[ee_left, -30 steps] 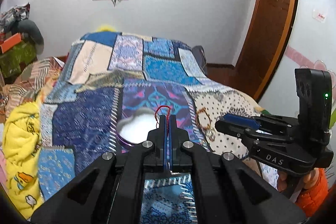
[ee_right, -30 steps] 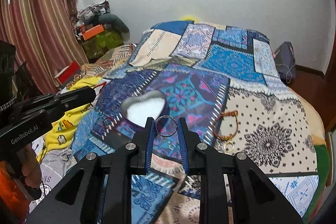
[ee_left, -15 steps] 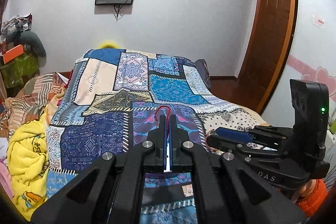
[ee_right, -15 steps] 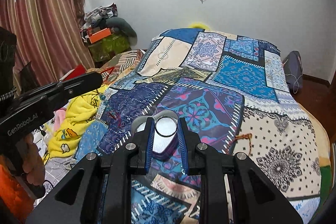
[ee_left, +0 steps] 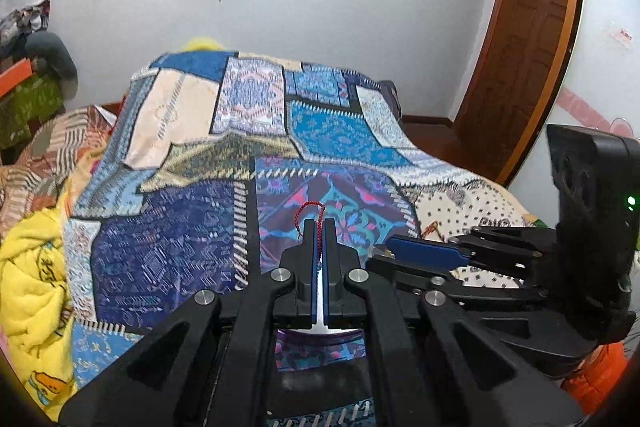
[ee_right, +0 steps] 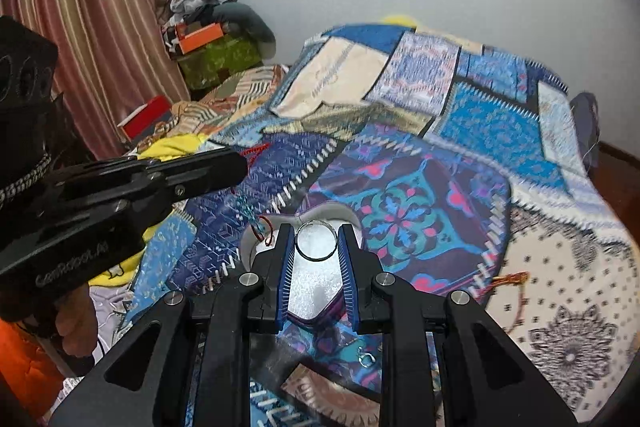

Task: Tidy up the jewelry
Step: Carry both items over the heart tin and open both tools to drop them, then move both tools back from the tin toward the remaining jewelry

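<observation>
- Right wrist view has the right hand-held gripper [ee_right: 317,247] partly open, its two blue pads bearing on opposite sides of a thin silver bangle [ee_right: 316,241] held upright between the tips; only the rim edges are pinched, so a small twist or loosening would likely let it roll out
- Directly beneath and ahead of those tips sits the heart-shaped box [ee_right: 320,287], open with a pale lining, resting on the patchwork bedspread [ee_right: 500,131]; the soft bed could let the box tip or shift if a hand-held gripper presses on its wall
- Left wrist view shows the left hand-held gripper [ee_left: 319,227] almost fully closed on a red cord bracelet [ee_left: 310,211], a short loop poking out past the tips; from the right wrist view the cord's loose end with a teal bead strand [ee_right: 256,217] dangles just at the box's near-left rim
- The two hand-held grippers are near each other over the same box, the left one crossing in from the left side of the right one; the dangling cord could snag on the right one's fingers or on the bangle, pulling either piece free
- A beaded orange bracelet [ee_right: 508,291] lies to the right of the right hand-held gripper and a small ring [ee_right: 366,359] below its tips, both outside the box on the busy pattern, where a dropped item would be hard to spot
</observation>
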Available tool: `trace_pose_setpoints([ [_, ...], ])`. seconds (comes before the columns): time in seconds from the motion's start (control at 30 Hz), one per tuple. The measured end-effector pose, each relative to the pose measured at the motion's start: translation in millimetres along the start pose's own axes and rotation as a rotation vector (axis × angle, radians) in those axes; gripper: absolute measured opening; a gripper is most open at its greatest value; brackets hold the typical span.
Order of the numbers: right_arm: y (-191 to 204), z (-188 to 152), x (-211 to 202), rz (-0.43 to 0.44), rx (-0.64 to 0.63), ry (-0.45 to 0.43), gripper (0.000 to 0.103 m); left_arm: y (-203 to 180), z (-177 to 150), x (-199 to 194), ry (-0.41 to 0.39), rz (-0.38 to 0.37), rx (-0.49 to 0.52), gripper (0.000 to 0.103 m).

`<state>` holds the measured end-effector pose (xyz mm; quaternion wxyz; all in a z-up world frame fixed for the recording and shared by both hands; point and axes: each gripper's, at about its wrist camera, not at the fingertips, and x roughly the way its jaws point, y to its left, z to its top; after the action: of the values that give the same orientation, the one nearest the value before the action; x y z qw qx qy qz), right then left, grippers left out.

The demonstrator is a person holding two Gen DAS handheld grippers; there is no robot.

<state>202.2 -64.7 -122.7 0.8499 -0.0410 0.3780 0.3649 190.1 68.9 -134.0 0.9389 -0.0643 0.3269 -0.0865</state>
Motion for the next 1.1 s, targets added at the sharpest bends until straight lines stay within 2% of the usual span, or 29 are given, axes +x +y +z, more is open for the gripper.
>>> trace_pose_setpoints([
  [0.2, -6, -5, 24, 0.008, 0.020, 0.056, 0.020, 10, -15, 18, 0.054, -0.015, -0.024, 0.000],
  [0.47, -8, -1, 39, 0.007, -0.016, 0.098, 0.020, 19, -29, 30, 0.112, -0.020, -0.029, 0.000],
  [0.83, -3, 0, 49, 0.008, -0.047, 0.128, 0.020, 20, -30, 31, 0.117, -0.014, -0.022, 0.001],
  [0.93, -4, 1, 49, 0.011, -0.044, 0.137, 0.020, 19, -29, 27, 0.114, -0.003, -0.019, 0.006],
  [1.0, -4, 1, 48, 0.008, -0.037, 0.143, 0.022, 18, -28, 24, 0.110, 0.007, -0.017, 0.013],
  [1.1, -4, 2, 44, 0.002, -0.034, 0.139, 0.031, 16, -28, 18, 0.103, 0.020, -0.012, 0.021],
])
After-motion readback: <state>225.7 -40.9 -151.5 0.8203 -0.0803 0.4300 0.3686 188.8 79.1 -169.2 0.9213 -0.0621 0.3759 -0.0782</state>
